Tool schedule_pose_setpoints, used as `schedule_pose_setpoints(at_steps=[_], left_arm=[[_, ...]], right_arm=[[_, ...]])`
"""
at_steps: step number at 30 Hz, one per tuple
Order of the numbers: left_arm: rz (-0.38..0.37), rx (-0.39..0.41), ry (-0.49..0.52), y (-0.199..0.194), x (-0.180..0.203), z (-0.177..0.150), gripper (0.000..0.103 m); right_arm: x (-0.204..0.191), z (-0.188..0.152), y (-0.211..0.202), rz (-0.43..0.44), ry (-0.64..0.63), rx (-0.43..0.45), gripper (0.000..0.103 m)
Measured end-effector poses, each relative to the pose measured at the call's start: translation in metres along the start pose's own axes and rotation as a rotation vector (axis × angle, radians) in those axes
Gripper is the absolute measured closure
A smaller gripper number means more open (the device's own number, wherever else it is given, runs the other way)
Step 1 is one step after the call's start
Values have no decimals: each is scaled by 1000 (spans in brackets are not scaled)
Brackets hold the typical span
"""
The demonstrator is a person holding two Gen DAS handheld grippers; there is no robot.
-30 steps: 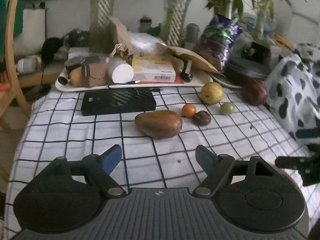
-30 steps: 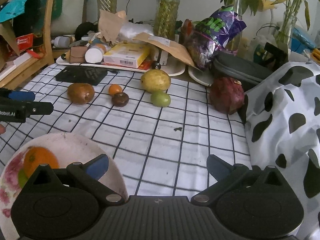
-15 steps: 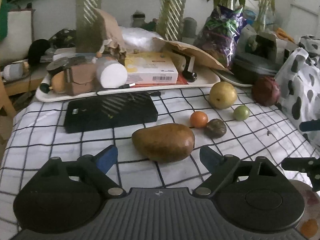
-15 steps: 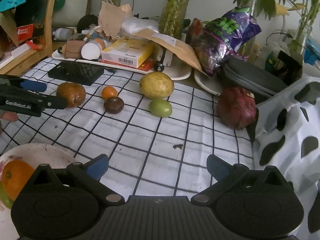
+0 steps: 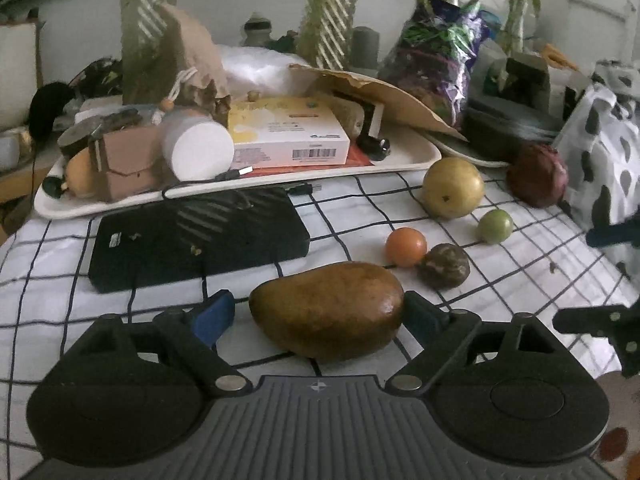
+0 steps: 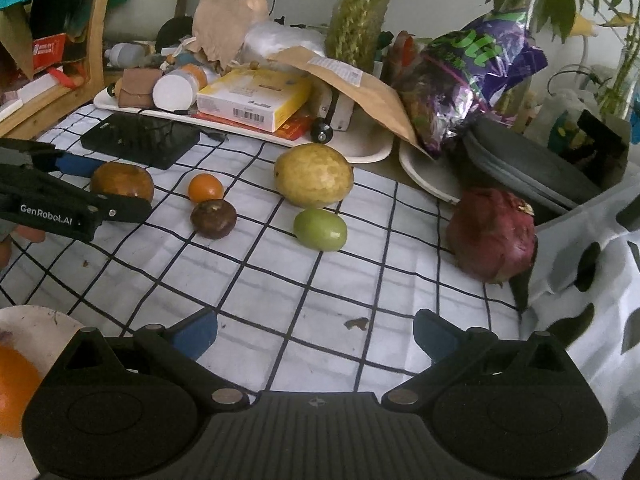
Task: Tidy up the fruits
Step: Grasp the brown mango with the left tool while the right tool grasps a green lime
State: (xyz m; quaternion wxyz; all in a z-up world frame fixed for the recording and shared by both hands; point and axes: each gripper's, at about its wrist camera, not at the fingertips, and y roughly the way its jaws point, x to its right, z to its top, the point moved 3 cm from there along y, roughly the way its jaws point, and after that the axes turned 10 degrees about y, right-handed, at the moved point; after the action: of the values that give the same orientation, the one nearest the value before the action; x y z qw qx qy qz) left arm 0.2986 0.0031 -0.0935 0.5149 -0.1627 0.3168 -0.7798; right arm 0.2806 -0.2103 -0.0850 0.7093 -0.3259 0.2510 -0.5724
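A brown mango (image 5: 326, 312) lies on the checked tablecloth between the blue pads of my left gripper (image 5: 316, 314), which is open; a gap shows at the left pad. Behind it sit a small orange fruit (image 5: 406, 246), a dark brown round fruit (image 5: 444, 266), a green fruit (image 5: 495, 226), a yellow fruit (image 5: 453, 186) and a red dragon fruit (image 5: 536, 178). My right gripper (image 6: 316, 336) stands open over bare cloth, short of the green fruit (image 6: 320, 230). A plate (image 6: 36, 316) holding an orange (image 6: 12, 392) is at the lower left of the right wrist view.
A cluttered white tray (image 5: 240, 196) with boxes and a white jar stands behind a flat black device (image 5: 192, 236). A purple bag (image 6: 472, 72), plant stems and grey pouches line the back. A cow-patterned cloth (image 6: 600, 280) borders the right side.
My left gripper has come forward and down until the mango sits between its fingers. My right gripper has moved forward toward the fruits, and the plate has slid to the frame's lower left corner.
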Motion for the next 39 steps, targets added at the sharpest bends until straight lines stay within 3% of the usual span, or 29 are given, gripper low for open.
schedule_pose_setpoints(at_steps=[4,6,16,18,25,29,35,38,39], left_arm=[[10,-2,27,3,2,1,15],[-2,5,26,2,3,2,25],[1,26,25,-8,1,8,27],[8,36,24,-10,0,11,27],[13,50,-4,-17,-6,16,27],[4,53,-3,-19,-6,17,27],[-9,55,-2,-20,-5,18,27],[-20,58,-2,-21,-5,18,27],[-22,58,1,-21,-5,17,27]], right_arm=[[-2,2,8,5,-20,1,0],[-2,3,12,3,-25,4,0],[9,17,30,35,28,70,1],[14,21,34,39,71,74,12],[18,33,43,81,209,67,29],[9,35,50,68,198,56,39],[4,36,57,53,203,56,43],[4,38,58,46,216,69,60],[5,39,58,38,221,74,62]])
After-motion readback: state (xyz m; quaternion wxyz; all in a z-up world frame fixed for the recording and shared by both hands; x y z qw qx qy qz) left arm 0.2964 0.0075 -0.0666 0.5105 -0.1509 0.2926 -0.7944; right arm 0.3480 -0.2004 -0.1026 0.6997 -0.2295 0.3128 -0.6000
